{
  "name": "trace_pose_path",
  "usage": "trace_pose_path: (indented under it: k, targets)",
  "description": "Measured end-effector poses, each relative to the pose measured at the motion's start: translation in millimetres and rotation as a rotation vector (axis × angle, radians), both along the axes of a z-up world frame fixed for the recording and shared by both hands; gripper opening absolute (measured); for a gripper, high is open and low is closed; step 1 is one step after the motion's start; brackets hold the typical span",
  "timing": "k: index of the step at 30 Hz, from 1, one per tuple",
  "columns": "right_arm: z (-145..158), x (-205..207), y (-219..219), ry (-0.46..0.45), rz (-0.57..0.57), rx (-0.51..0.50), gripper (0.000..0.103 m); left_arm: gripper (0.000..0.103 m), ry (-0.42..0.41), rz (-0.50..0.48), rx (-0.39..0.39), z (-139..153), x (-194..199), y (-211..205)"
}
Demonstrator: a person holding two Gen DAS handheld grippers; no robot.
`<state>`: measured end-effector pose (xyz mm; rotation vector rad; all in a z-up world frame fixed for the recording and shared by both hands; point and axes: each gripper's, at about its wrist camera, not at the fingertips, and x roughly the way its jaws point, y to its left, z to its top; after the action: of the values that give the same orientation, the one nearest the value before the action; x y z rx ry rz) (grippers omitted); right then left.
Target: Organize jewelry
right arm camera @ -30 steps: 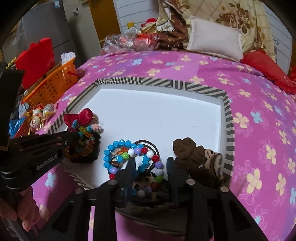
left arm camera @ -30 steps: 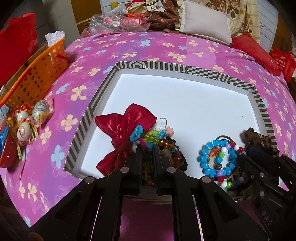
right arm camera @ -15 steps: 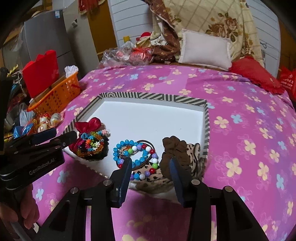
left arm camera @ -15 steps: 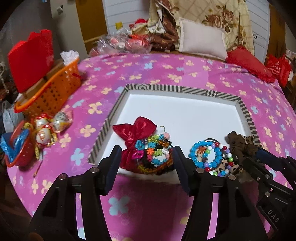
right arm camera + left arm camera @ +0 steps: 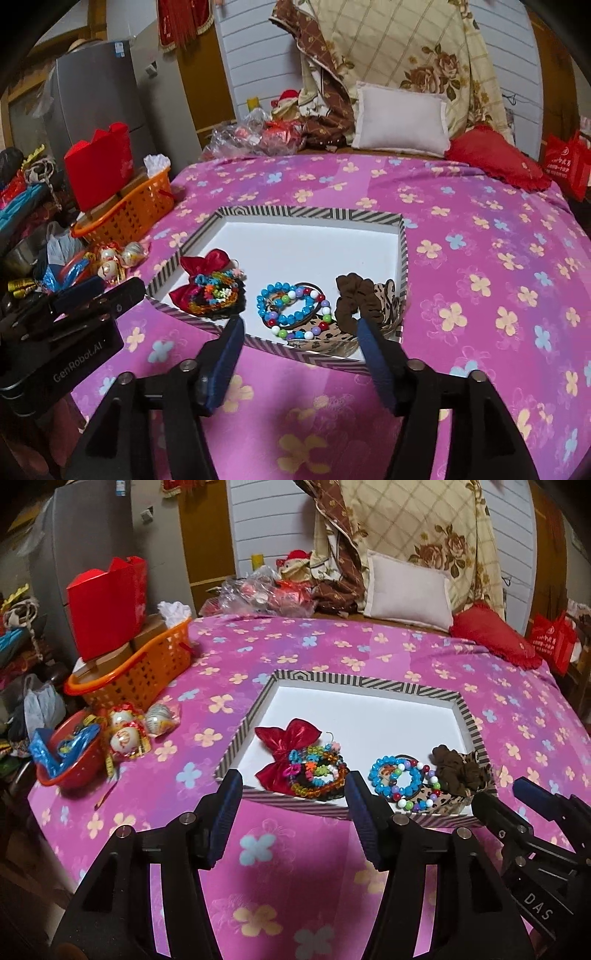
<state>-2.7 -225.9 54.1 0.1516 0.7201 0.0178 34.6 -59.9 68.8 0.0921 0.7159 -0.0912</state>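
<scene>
Striped-rim tray (image 5: 406,690) on bed, centre frame, holds three groups along near edge: red bow with colourful bracelets (image 5: 314,771), blue bead bracelets (image 5: 397,781), brown scrunchies (image 5: 460,770). Left claw (image 5: 291,812) released, empty, jaws just opened. Right claw (image 5: 299,360) likewise, jaws just opened. Step: sorting looks finished, both claws clear of tray. Next: check for strays.

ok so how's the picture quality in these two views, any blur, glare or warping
Left wrist view: fisheye bends the striped tray edges, corners go black, the red bowl is slightly smeared. Right wrist view: same barrel warp; the tray's white floor looks nearly blown out, beads stay sharp.
</scene>
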Motion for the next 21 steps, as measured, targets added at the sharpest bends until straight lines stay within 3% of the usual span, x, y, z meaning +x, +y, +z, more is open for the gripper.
trace_pose_path:
  k: [21]
  targets:
    - [13, -18, 22, -0.024, 0.026, -0.046, 0.069, 0.058, -0.063, 0.038, -0.010, 19, -29, 17]
